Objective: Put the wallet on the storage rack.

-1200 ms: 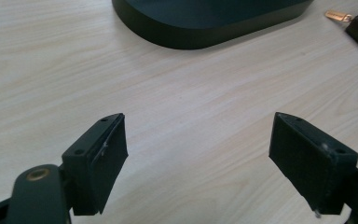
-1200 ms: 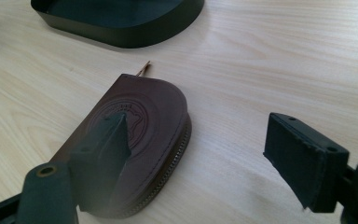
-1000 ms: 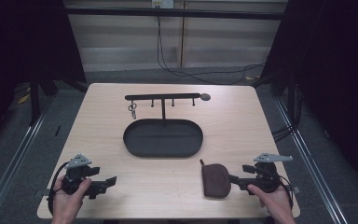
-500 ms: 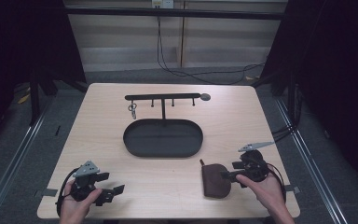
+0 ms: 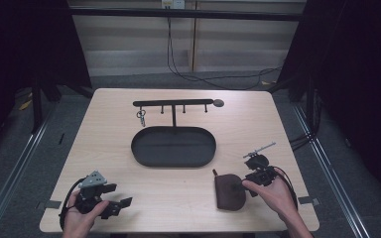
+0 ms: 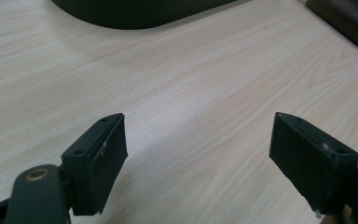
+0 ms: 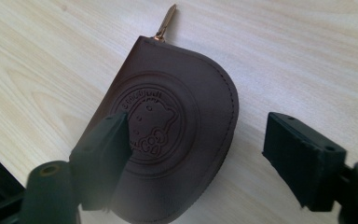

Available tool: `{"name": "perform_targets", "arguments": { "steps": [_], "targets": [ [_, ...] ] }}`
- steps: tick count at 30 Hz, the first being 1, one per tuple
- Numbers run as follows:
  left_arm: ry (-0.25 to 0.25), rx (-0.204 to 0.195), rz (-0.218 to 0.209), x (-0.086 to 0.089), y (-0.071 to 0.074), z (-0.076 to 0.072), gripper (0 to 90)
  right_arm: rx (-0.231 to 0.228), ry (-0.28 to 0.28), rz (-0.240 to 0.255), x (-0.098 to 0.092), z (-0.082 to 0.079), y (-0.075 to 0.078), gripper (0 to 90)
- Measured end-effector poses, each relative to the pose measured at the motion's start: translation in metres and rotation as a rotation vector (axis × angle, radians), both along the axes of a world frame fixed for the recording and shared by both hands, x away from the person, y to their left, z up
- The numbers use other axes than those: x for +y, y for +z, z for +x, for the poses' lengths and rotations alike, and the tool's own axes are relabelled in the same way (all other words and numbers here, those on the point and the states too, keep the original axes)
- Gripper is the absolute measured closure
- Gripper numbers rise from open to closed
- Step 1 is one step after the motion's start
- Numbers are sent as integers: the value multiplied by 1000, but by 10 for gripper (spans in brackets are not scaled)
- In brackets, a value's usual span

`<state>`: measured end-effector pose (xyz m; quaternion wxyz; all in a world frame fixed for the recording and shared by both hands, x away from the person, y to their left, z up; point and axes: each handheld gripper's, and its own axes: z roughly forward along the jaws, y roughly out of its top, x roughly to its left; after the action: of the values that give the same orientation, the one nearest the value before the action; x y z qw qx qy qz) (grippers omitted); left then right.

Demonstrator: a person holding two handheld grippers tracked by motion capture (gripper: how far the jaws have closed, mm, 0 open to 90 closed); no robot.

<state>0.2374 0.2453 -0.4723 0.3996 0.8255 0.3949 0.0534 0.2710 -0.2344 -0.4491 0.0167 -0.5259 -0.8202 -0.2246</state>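
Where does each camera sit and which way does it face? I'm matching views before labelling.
High view: above the person's side, facing forward and down on the pale wooden table; both hands show.
Left gripper view: on the left gripper, over bare wood.
Right gripper view: on the right gripper, over the brown leather zip pouch.
High and right views share the pouch.
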Motion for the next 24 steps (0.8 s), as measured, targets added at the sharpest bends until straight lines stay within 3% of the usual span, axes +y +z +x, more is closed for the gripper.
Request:
{"name": "perform_targets", "arguments": {
  "steps": [8,13,16,21,24],
  "targets": [
    [-7,-8,20,-1,1,-1,188,102,44,-50,10,16,0,267],
    [-9,-8,21,-1,1,-1,188,148,111,-104,23,20,-2,182],
    [-11,-7,23,-1,1,-1,190,166,114,-106,26,25,-5,168],
    [-1,3,13,1,1,-1,193,206,101,-151,32,29,-12,132],
    [3,5,16,3,1,0,203,235,94,-140,31,32,-14,149]
  ]
}}
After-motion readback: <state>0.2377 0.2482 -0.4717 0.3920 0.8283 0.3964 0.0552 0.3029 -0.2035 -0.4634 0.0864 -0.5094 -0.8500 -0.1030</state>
